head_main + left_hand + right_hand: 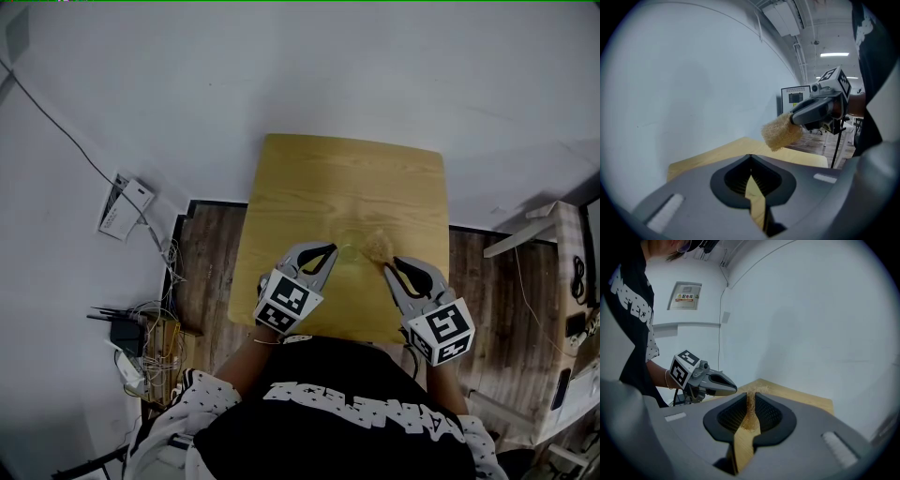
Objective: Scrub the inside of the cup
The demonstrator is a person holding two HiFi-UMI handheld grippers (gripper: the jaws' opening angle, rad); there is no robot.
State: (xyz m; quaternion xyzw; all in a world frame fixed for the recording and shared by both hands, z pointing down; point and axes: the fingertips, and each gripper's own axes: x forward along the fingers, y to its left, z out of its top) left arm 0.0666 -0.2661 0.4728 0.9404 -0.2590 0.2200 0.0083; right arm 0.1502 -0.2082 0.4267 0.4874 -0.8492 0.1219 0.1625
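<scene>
Right gripper (387, 266) pinches a coarse, fibrous loofah (782, 132); left gripper (334, 250) closed by clear round cup (350, 252)

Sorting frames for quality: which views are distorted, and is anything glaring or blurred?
Left gripper view: fisheye with dark corners, ceiling lamp glaring at top right, sponge sharp. Right gripper view: same fisheye, wall bowed. Head view: even light, soft shadows, table sharp, edges mildly curved.

head: high, steeply down on table (309, 178) | gripper views: low, close, facing each other | shared: table
</scene>
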